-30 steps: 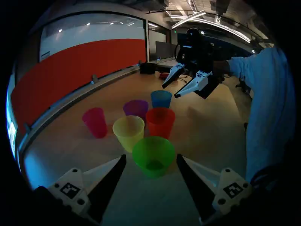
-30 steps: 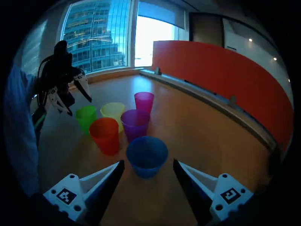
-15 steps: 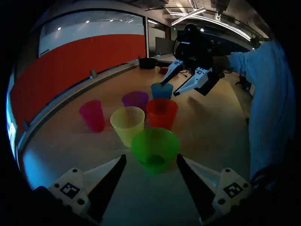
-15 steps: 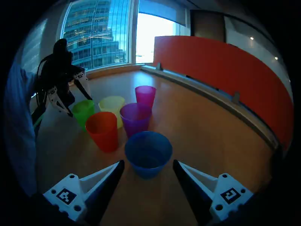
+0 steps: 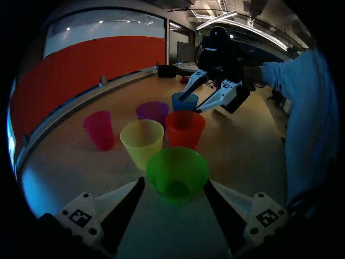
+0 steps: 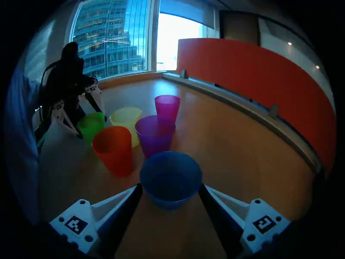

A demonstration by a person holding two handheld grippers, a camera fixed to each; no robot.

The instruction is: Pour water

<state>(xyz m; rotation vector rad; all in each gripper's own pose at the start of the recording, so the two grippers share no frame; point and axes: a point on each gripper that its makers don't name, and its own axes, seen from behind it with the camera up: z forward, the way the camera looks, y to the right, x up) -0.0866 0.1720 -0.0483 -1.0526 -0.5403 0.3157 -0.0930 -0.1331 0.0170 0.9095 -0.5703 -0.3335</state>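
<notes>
Straddling the green cup [image 5: 177,172], the left gripper [image 5: 173,180] has its fingers spread wide, one tip on each side of the cup wall. The tips sit just beside the cup, and contact cannot be told; nothing is grasped. The cup is upright on the wooden table [image 5: 241,146], and its base is cut off by its own rim. There is a dark patch inside it, and I can't tell whether that is liquid.

Behind it, the yellow cup [image 5: 142,140] and orange cup [image 5: 185,127] stand close together. Next come the pink cup [image 5: 99,129] off to the left, the purple cup [image 5: 152,112], and the blue cup [image 5: 184,101] farthest back. All are upright.

In the right gripper view, the right gripper [image 6: 169,186] is likewise wide open, with the blue cup sitting between the fingertips. The tips are close to the cup sides, touching or not is unclear, and there is no grip. The inside of the blue cup is dark, so its contents are hard to make out.

In the left gripper view the far gripper's fingers point down at the blue cup, partly covering it. A hand [image 5: 252,75] holds that gripper, and a light blue sleeve [image 5: 310,129] is cut off at the right edge. A red wall [image 5: 86,64] runs behind the table. Bright windows [image 6: 116,39] show at the back of the right gripper view.
</notes>
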